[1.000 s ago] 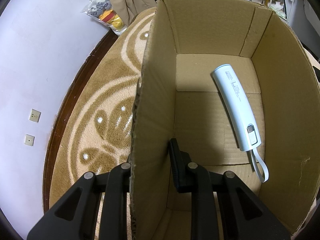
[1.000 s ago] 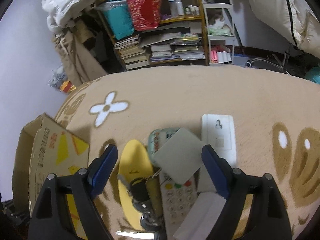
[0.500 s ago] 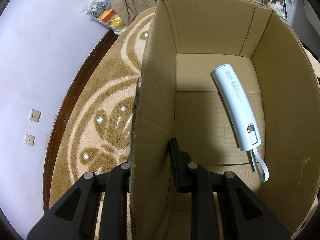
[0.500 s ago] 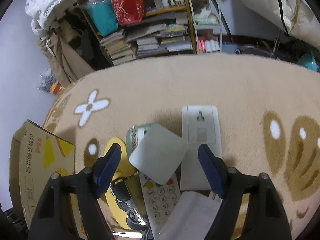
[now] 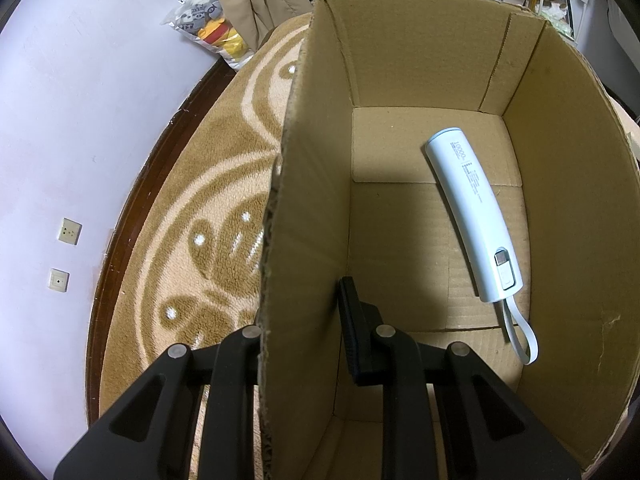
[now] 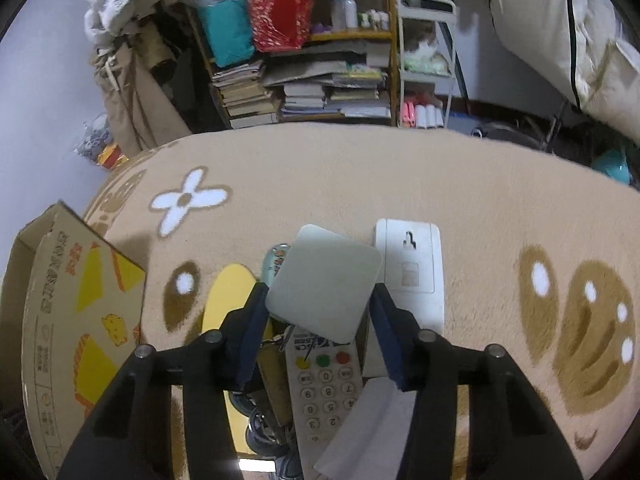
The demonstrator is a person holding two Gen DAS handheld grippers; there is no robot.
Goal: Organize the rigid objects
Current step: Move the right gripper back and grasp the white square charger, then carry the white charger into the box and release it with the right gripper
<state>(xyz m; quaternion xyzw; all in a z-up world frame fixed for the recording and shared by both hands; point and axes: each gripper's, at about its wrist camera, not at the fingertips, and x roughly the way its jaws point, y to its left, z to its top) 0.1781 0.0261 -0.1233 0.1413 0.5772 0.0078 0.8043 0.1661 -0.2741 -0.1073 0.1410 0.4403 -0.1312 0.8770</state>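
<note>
Tan rug (image 6: 360,184) w/ brown swirls, white flower; pale-blue power bank (image 5: 472,216); plain brown box (image 5: 400,60); yellow-print carton side (image 6: 80,312)

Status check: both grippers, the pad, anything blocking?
Left gripper shut on cardboard box wall. Right gripper shut on grey square pad. Remote and white plate below, nothing blocking.

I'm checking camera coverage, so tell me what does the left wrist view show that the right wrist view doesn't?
Only the left wrist view shows the box's inside, where a white power bank lies, with the left gripper clamped on the box wall. Only the right wrist view shows the right gripper closed on a grey square pad above a remote and a white wall plate. Both show the cardboard box and the rug.
</note>
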